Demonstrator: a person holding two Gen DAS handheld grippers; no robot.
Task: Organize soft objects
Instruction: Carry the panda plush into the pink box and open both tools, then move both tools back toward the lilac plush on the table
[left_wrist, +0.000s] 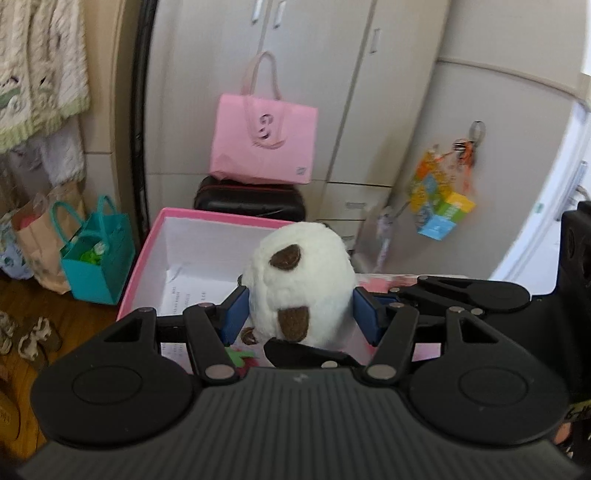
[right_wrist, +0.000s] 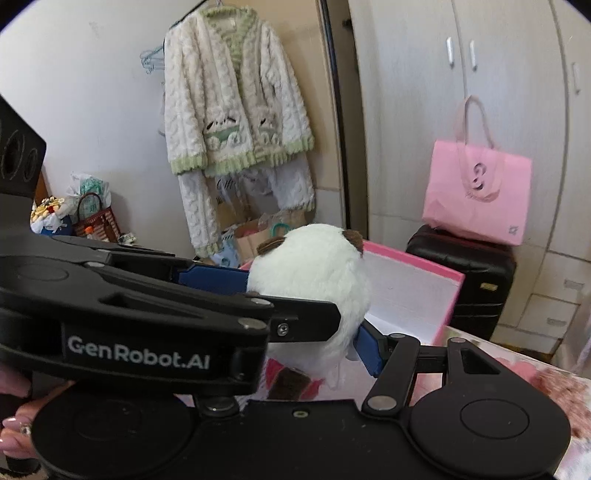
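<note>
Both the left tongs (left_wrist: 301, 314) and right tongs (right_wrist: 306, 321) clamp the white plush (left_wrist: 301, 280), ready to lower into the pink box (left_wrist: 207, 236) just ahead.

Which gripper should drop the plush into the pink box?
Left, likely: left gripper pads flank the plush, pink box open straight ahead. On the right gripper, one finger is hidden.

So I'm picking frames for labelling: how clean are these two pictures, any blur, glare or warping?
Left wrist view: cabinets bow from fisheye, colourful hanging toy smeared, right edge blown out white, plush toy fairly sharp. Right wrist view: dark corner vignette, pink bag slightly soft, left gripper blocks much of the frame, cardigan crisp.
</note>
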